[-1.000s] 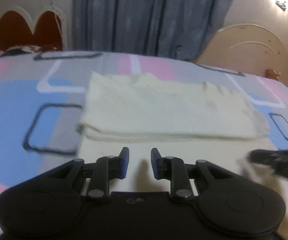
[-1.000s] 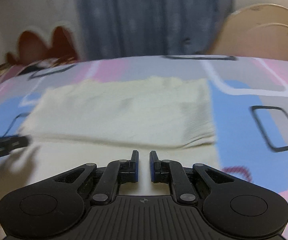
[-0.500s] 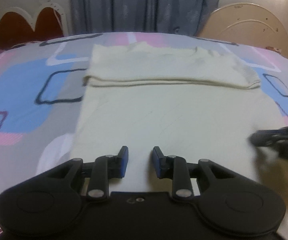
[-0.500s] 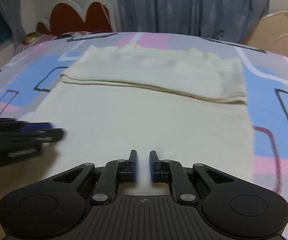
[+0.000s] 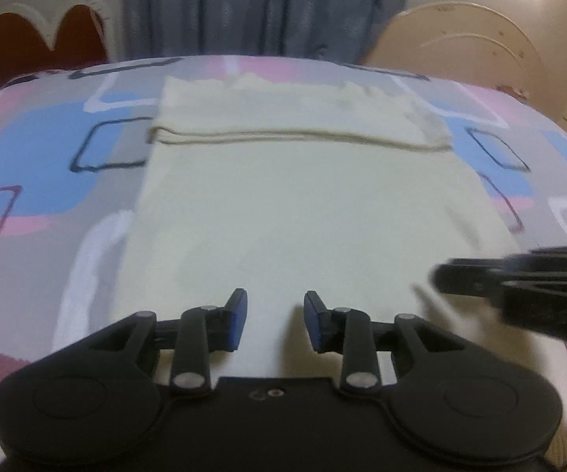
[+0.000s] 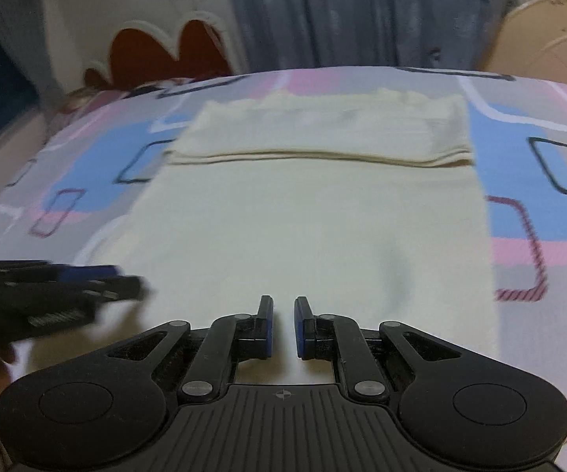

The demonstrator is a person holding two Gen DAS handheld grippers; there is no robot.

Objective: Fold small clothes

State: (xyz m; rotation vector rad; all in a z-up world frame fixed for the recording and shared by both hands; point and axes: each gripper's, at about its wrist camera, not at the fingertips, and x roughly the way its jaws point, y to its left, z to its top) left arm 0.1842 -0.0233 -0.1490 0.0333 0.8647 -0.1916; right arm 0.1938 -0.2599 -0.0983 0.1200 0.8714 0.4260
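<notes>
Cream garment (image 5: pixel 303 204) flat on patterned bedsheet (image 5: pixel 39 165)

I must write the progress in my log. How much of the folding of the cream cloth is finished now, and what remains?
Done: the far edge of the cream garment is folded over into a band lying flat on the patterned bedsheet.
In hand: nothing. The left gripper and right gripper are both open, empty, above the near part.
Left: the near part is one flat layer, so probably at least one more fold.
</notes>
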